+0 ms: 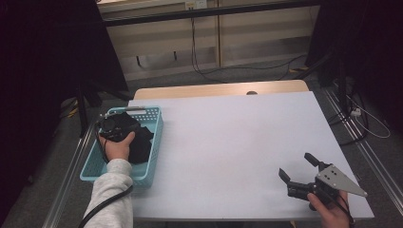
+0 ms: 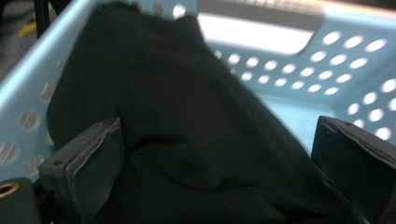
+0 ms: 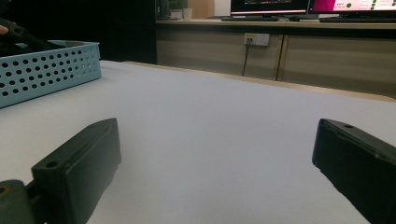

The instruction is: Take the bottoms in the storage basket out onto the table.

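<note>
Black cloth [image 2: 187, 121] is seen bunched inside a light blue perforated basket [image 1: 154, 124], which stands at the left edge of the white surface [image 1: 228, 142]. The left hand-held gripper [image 1: 114, 126] is lowered into the basket over the cloth, held by a hand [image 1: 119, 148] in a grey sleeve [image 1: 111, 194]. In the left gripper view, its two black jaws are spread wide with the cloth lying between them; the left jaw touches the fabric, but nothing is clamped. The basket's holed wall [image 2: 327, 60] and its pale floor are seen beyond the cloth. The right hand-held gripper [image 1: 298, 167] is held low over the near right part of the surface, well apart from the basket, with a grey three-cornered plate [image 1: 340, 180] on top. Its jaws are also spread wide and nothing is held between them. In the right gripper view, the basket [image 3: 46, 70] is seen far off at the left, and a wooden cabinet [image 3: 280, 56] with a wall socket [image 3: 256, 39] stands behind the surface.
</note>
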A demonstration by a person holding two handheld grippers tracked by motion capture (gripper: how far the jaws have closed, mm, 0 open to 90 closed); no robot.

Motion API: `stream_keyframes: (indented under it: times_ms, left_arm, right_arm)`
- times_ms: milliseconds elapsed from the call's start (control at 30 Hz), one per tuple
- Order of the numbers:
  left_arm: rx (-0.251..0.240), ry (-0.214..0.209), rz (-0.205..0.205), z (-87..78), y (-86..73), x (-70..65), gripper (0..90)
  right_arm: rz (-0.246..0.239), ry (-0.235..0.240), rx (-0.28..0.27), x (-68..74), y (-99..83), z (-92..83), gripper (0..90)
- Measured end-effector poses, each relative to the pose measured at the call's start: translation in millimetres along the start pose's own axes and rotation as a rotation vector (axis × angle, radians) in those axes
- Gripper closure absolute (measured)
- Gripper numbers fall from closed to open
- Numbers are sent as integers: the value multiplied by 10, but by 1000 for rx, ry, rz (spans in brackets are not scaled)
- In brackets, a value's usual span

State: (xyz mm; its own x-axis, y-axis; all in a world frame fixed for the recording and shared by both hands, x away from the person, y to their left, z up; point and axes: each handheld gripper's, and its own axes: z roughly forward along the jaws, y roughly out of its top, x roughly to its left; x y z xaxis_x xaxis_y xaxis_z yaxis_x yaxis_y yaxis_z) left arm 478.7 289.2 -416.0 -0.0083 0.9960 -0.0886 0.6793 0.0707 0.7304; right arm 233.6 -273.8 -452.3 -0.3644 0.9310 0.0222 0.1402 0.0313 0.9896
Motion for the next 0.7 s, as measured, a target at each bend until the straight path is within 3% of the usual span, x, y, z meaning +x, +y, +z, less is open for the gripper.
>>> stream_keyframes:
  times_ms: [133,167,333,567,600,700]
  left_arm:
    - [9,25,-8,67,14,23,30]
    - [41,22,-8,128,7,36,30]
    - [94,36,-17,229,-12,46,28]
    - [146,45,23,341,15,65,9]
    - [151,50,6,368,8,65,9]
    - [164,56,15,418,-1,44,5]
  right_arm:
    - [4,1,1,2,-4,0,4]
    - [4,0,2,1,-6,2,4]
    - [7,1,4,-3,-10,3,4]
    - [13,2,7,-11,-19,-4,4]
    - [13,2,7,-11,-19,-4,4]
    - [15,1,5,-20,-21,-10,4]
